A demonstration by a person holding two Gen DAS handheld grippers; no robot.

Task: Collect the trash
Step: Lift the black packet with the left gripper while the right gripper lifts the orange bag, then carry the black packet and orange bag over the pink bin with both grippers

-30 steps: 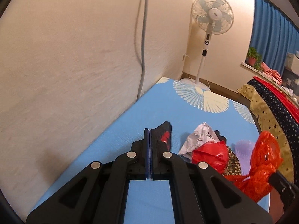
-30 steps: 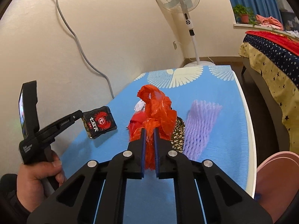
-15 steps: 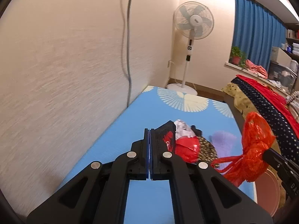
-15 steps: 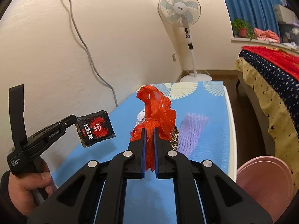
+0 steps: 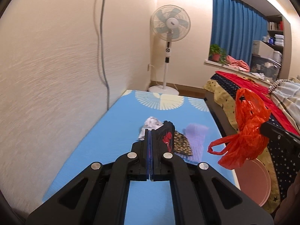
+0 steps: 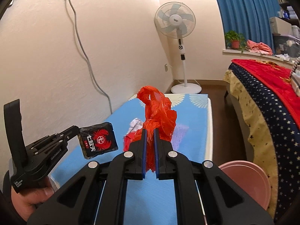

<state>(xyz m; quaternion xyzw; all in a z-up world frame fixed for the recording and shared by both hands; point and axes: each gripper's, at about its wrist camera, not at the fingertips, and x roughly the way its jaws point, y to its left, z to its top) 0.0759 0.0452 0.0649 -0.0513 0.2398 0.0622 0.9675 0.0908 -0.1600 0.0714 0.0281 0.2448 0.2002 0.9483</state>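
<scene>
While the left wrist view looks along its own fingers, the left gripper [image 5: 149, 131] is clenched on a black foil snack packet with a red crab print [image 5: 166, 137], seen nearly edge-on and sticking up to the right of the fingertips, raised above the blue table top with white fan motifs [image 5: 120, 131]. Beyond it on the table lie a crumpled silver-white wrapper [image 5: 151, 124], a dark brown-and-gold patterned wrapper [image 5: 182, 142] and a pale lilac foam net sleeve [image 5: 196, 138], close together. To the right, off the table edge, a crinkled orange-red plastic bag [image 5: 245, 133] hangs from the black fingers of the other tool, one handle loop drooping to the left. Below it sits a round pink bin [image 5: 253, 180] on the floor beside a bed with a star-patterned cover [image 5: 277, 161]. A white standing fan [image 5: 169, 43] stands in the corner.

Seen from the right wrist, the right gripper [image 6: 150, 131] grasps the same orange-red bag [image 6: 157, 112] between its blue-lined fingers (the plastic bunches up above the tips, twisted and glossy). At left, the left gripper [image 6: 76, 131], held by a hand [image 6: 31, 196], pinches the black packet [image 6: 98, 142] by one corner; its face shows a red crab emblem and white characters, and it hangs tilted in the air above the table's near edge. The pink bin's rim [image 6: 247, 170] shows at lower right.
</scene>
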